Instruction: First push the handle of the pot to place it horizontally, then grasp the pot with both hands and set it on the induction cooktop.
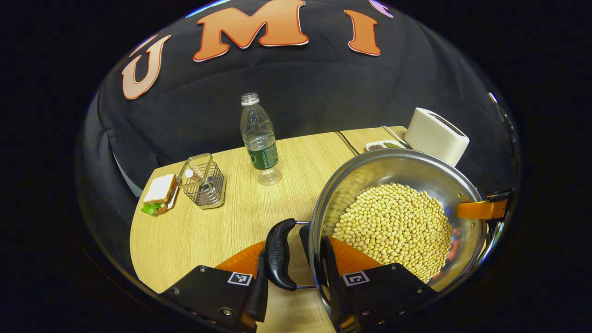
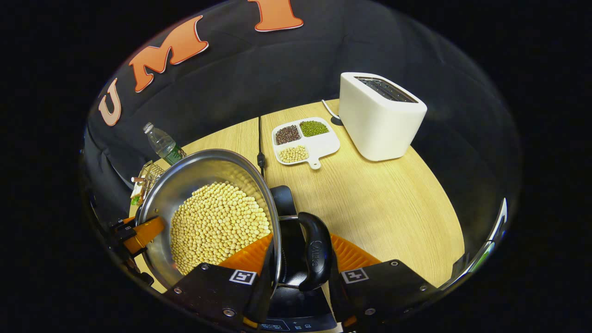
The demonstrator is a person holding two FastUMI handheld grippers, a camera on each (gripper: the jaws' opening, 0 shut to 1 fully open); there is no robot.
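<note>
A steel pot point(image 1: 416, 171) full of pale soybeans point(image 1: 393, 226) is held between both grippers. In the left gripper view, my left gripper point(image 1: 293, 282) is shut on the pot's black side handle point(image 1: 279, 254), one finger outside it and the other inside the rim. My right gripper point(image 1: 483, 209) shows at the far rim. In the right gripper view, my right gripper point(image 2: 299, 280) is shut on the opposite black handle point(image 2: 317, 252), with the pot point(image 2: 194, 178) to its left. The black induction cooktop point(image 2: 289, 231) lies directly beneath that handle; contact cannot be told. The left gripper point(image 2: 141, 233) clamps the far rim.
On the wooden table point(image 2: 393, 208) stand a white toaster point(image 2: 379, 113), a divided dish point(image 2: 319, 145) of beans and a black cable point(image 2: 260, 138). A water bottle point(image 1: 260, 138), a wire basket point(image 1: 203, 182) and a sandwich point(image 1: 159, 192) sit at the far left.
</note>
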